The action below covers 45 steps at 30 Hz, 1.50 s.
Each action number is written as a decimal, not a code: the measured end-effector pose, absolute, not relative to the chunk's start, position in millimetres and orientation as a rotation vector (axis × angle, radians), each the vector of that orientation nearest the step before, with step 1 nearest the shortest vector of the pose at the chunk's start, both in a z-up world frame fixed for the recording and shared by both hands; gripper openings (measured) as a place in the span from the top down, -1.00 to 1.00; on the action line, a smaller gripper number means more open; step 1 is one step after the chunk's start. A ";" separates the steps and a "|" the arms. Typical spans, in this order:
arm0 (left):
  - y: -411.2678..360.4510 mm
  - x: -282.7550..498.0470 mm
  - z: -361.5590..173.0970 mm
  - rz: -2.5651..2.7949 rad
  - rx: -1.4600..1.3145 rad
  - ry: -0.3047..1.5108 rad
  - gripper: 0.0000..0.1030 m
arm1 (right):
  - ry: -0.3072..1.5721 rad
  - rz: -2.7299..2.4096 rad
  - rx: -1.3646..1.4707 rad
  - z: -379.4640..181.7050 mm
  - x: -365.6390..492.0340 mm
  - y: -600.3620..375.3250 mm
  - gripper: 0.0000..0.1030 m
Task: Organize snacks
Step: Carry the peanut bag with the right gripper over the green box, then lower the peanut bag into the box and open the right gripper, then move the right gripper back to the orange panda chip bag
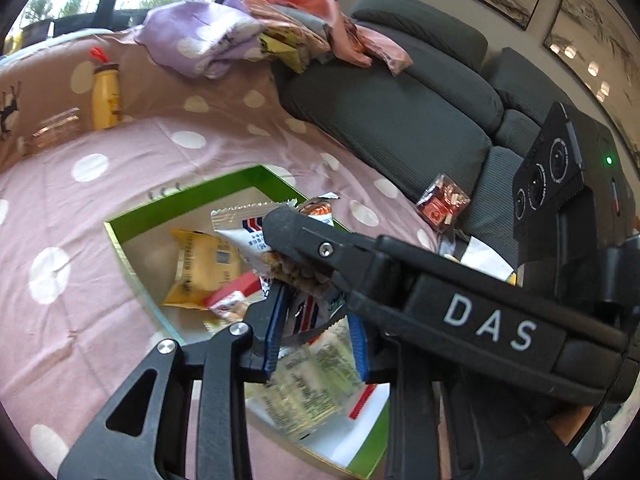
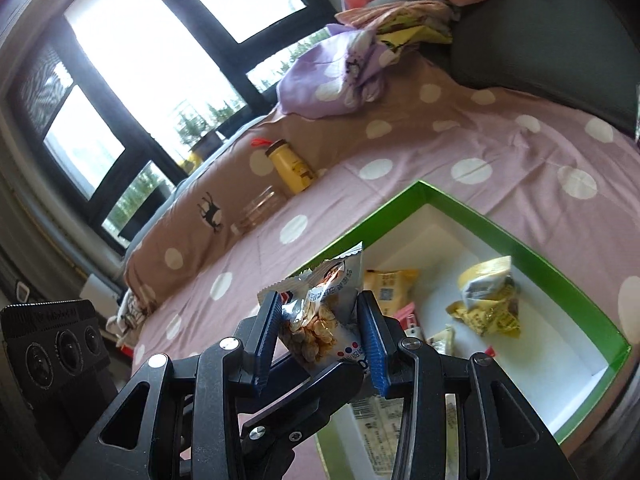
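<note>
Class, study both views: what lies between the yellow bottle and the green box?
Only bare pink dotted sheet lies between the yellow bottle and the green box, clearest in the right wrist view. The clear jar stands beside the bottle.

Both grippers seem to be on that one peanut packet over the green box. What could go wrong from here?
1. The left gripper and right gripper both pinch the peanut packet; pulling apart could tear it.
2. It hangs near the green box's edge, so a release now might drop it onto the pink dotted sheet.
3. The red snack packet still lies outside by the grey cushion and is easily missed.
</note>
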<state>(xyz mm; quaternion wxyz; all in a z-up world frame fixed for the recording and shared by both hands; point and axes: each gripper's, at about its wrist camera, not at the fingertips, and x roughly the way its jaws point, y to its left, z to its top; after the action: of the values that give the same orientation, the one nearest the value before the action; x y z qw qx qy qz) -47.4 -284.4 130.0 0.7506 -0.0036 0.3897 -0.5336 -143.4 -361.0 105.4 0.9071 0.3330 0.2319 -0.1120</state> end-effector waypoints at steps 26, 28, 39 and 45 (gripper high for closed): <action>-250.9 -39.1 133.1 -1.103 -0.119 0.869 -0.47 | 0.490 -0.357 0.751 102.3 -156.3 -377.1 -0.13; -225.0 -32.8 134.6 -1.030 -0.118 0.842 -0.59 | 0.502 -0.356 0.737 105.4 -153.3 -371.9 -0.34; -35.0 7.4 138.6 -0.455 -0.161 0.789 -0.67 | 0.533 -0.349 0.620 118.3 -130.0 -326.5 -0.56; 47.0 20.6 119.5 -0.129 -0.183 0.743 -0.90 | 0.574 -0.294 0.516 122.1 -108.2 -285.8 -0.58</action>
<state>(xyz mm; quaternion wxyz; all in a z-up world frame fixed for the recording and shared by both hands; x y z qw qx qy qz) 20.6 47.0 119.5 0.9256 -0.0892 0.3624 -0.0630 -108.2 -285.8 122.1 0.9158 0.2507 0.2791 -0.1431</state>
